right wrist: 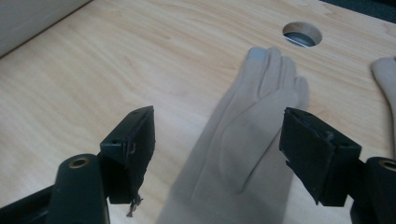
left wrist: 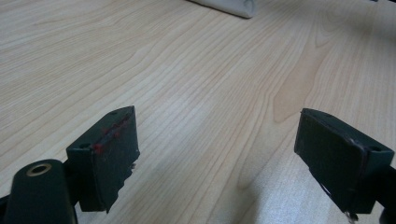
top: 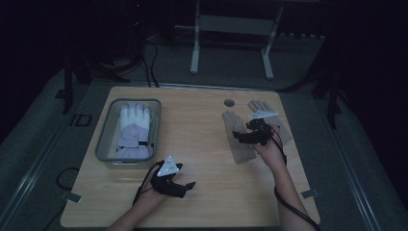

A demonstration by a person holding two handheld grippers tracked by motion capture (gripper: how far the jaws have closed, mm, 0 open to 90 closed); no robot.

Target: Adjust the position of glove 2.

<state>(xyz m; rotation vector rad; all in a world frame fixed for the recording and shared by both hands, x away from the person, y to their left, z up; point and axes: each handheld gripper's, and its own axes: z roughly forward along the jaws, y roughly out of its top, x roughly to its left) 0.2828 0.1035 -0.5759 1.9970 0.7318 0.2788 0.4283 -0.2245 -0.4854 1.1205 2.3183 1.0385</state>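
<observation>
Beige knit glove (right wrist: 243, 140), flat and palm-down, lies near the wooden table's (top: 207, 144) right edge, fingers toward the round cable hole (right wrist: 302, 34) at the far edge. Its pair (top: 269, 115) lies just beside it. The right gripper (right wrist: 217, 154) hovers over the cuff end, jaws spread, holding nothing (pads clear of the fabric). A good grasp likely means lowering squarely and pinching one fold. The left gripper (left wrist: 217, 158) waits released near the table's near edge, beside the clear plastic bin (top: 103, 144) holding white padded gloves (top: 134, 130).

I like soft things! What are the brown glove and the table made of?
The beige glove looks like soft matte knit or fleece fabric, with stitched seams. The table looks like pale wood or wood-look laminate, smooth, with grain lines.
</observation>
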